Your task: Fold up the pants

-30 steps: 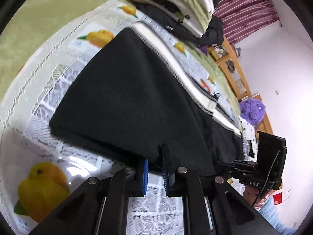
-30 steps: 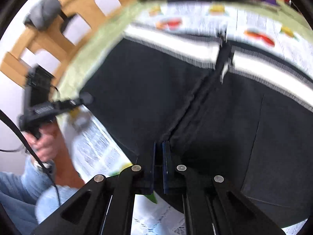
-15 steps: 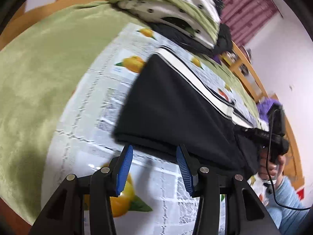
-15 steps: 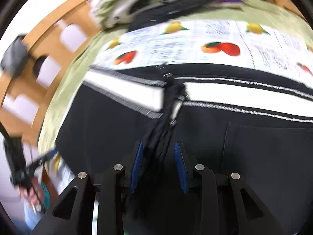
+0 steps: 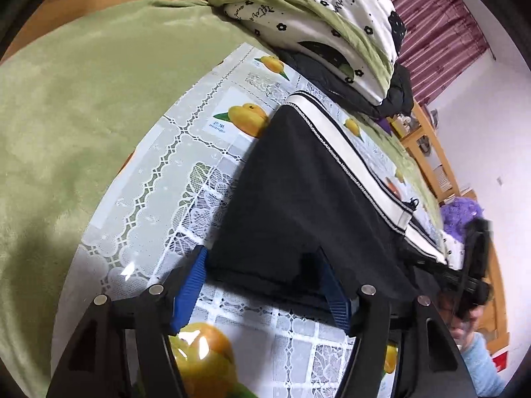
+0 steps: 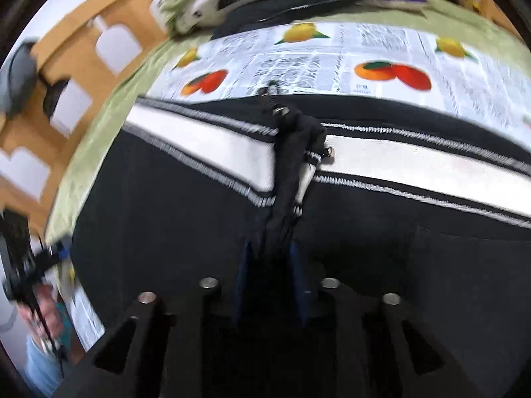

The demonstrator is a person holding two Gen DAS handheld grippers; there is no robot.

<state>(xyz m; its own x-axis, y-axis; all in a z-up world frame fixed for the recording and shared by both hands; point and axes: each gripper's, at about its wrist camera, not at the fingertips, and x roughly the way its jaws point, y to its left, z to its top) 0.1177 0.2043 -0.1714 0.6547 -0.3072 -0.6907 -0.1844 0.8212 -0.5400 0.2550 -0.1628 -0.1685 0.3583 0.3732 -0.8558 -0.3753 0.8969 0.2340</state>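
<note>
Black pants (image 5: 298, 199) with a white side stripe lie flat on a fruit-print lace tablecloth (image 5: 172, 172). My left gripper (image 5: 262, 285) is open, its blue pads straddling the near hem corner of the pants, holding nothing. In the right wrist view the pants (image 6: 186, 219) fill the frame, with a bunched ridge of black fabric and a drawstring (image 6: 292, 152) running away from me. My right gripper (image 6: 268, 282) is open, its pads either side of that ridge without clamping it. The right gripper also shows in the left wrist view (image 5: 471, 285).
A folded flowered quilt (image 5: 318, 16) and a dark jacket (image 5: 375, 99) are stacked at the far end of the green bedspread (image 5: 83, 93). A wooden bed frame (image 6: 59, 76) runs behind. A purple plush thing (image 5: 461, 212) and wooden shelves (image 5: 428, 142) stand on the right.
Both grippers have opened and let go of the pants. The left one drew back to the hem and opened wider. The right one moved over the bunched ridge.
</note>
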